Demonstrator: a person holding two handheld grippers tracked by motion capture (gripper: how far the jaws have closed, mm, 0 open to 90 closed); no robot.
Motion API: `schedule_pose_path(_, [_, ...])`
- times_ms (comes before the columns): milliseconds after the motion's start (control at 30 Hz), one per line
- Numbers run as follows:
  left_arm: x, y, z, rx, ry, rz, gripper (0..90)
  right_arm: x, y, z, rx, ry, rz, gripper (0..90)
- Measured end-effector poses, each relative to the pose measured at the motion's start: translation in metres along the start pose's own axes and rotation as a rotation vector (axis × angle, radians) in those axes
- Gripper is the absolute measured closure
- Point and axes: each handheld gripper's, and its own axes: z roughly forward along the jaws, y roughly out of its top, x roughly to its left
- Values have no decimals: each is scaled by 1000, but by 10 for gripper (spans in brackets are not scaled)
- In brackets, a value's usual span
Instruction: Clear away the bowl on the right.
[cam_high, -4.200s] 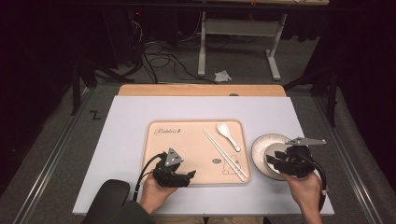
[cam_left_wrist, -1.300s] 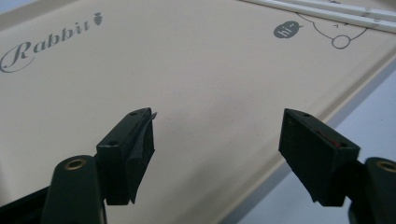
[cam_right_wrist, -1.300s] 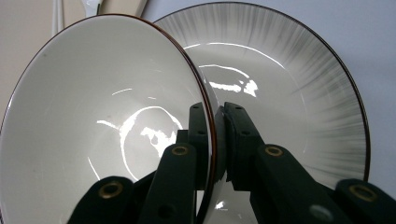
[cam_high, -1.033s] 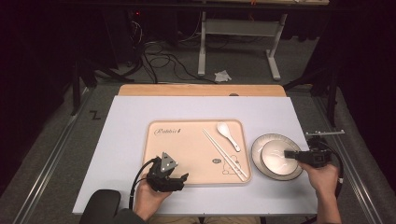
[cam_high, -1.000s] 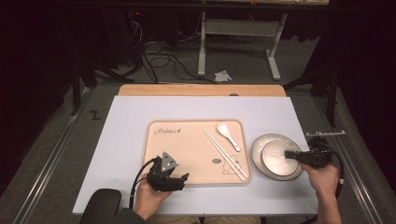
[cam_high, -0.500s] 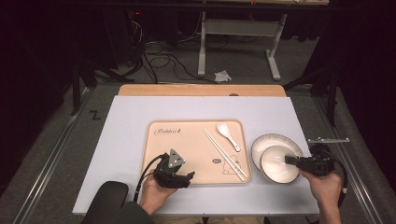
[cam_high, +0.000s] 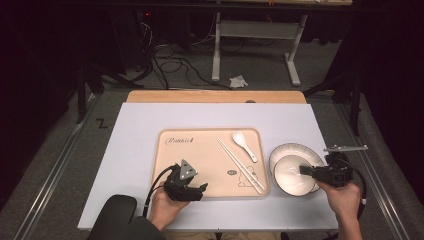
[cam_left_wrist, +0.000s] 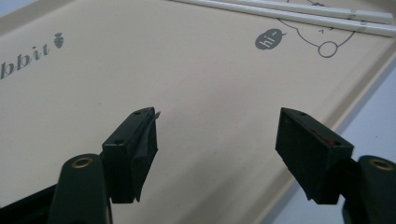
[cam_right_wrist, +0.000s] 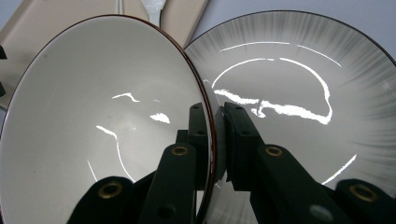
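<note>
A white bowl (cam_high: 290, 176) with a dark rim overlaps the near side of a grey-streaked plate (cam_high: 295, 151) to the right of the tray. My right gripper (cam_high: 306, 171) is shut on the bowl's right rim. In the right gripper view the bowl (cam_right_wrist: 102, 116) is tilted, its rim pinched between the jaws of the right gripper (cam_right_wrist: 215, 112), with the plate (cam_right_wrist: 299, 84) behind it. My left gripper (cam_high: 202, 189) hovers open over the near edge of the beige tray (cam_high: 200, 155). Nothing is between the jaws of the left gripper (cam_left_wrist: 217, 135) but bare tray (cam_left_wrist: 187, 70).
White chopsticks (cam_high: 240, 165) lie diagonally on the tray's right half, with a white spoon (cam_high: 244, 144) beyond them. The chopsticks (cam_left_wrist: 299, 16) are far ahead of the left jaws. The tray sits on a pale table (cam_high: 140, 130) with dark floor, cables and a stand behind.
My right gripper took hold of the bowl's rim and drew the bowl from the plate's centre toward the near edge, tilting it. The left gripper barely shifted over the tray.
</note>
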Motion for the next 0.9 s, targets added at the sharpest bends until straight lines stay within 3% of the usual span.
schedule_pose_path(900, [9, -23, -25, -13, 94, -98, 294, 20, 41, 39, 25, 95, -93, 839])
